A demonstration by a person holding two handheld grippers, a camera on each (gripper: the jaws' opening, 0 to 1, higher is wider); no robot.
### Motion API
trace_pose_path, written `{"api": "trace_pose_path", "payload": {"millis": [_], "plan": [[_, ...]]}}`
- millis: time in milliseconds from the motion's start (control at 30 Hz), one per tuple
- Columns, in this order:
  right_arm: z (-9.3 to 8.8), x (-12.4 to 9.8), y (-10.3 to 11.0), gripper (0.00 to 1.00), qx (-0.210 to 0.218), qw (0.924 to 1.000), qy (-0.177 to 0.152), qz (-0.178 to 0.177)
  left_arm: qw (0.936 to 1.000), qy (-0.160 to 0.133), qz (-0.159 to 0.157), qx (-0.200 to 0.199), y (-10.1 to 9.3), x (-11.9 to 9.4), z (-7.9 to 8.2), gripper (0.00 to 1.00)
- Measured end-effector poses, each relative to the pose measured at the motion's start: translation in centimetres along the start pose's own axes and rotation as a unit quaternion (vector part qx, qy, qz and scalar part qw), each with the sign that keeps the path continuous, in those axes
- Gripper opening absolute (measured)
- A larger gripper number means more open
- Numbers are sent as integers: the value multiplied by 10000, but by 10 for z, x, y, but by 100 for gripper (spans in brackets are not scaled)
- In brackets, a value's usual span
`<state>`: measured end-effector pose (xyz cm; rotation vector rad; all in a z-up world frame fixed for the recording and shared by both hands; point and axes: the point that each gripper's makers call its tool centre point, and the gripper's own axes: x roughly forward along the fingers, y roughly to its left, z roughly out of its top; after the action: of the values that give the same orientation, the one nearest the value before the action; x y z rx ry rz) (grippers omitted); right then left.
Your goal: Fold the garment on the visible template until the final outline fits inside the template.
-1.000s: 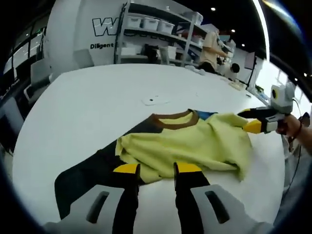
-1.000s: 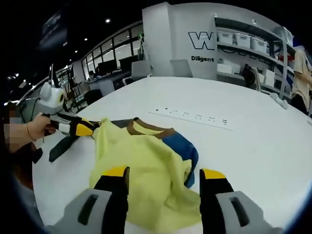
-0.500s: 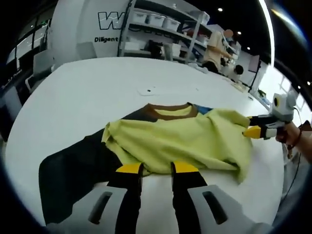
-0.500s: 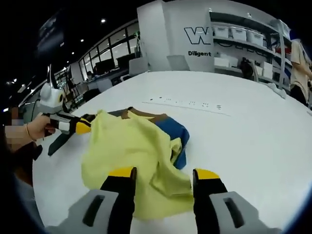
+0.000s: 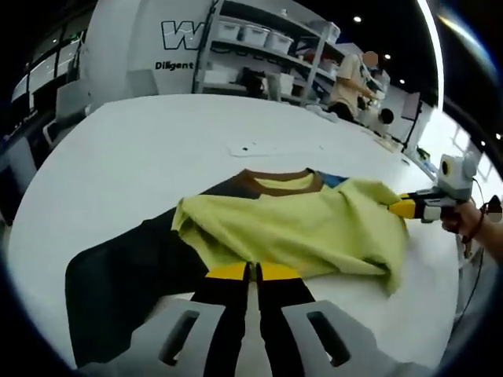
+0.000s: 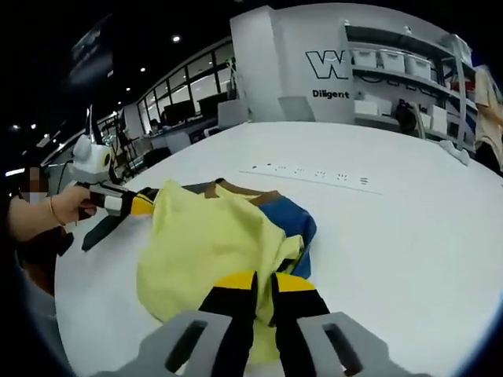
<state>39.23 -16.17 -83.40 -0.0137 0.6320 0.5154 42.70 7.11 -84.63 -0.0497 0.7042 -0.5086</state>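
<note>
Left gripper view: taken low over the near edge of the white bench [image 5: 141, 149], looking forward along the left gripper [image 5: 251, 273] and across the garment [image 5: 299, 232] toward far shelving [image 5: 267, 47]. The garment is seen close. The right gripper [image 5: 399, 208] is caught at the right.

Right gripper view: taken from the opposite end of the garment [image 6: 204, 243], close, aimed along the right gripper [image 6: 263, 283] toward the same shelving [image 6: 401, 67]; the left gripper [image 6: 145, 206] is seen at the left.

Shared by both: garment, bench top, shelving.
</note>
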Motion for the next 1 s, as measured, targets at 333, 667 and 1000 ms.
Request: {"api": "trace_pose_path", "payload": {"millis": [333,667,1000], "plan": [[19,-32,23,0,-15,9999,-44,110,9993,-359,12,-66,-16,-33,18,0],[34,-68,62,0,381,9973,-199,594,9979,-619,-133,-130,-29,-74,30,0],[12,-93,94,0,753,9927,277,897,9979,-587,-170,191,-41,-116,24,0]]}}
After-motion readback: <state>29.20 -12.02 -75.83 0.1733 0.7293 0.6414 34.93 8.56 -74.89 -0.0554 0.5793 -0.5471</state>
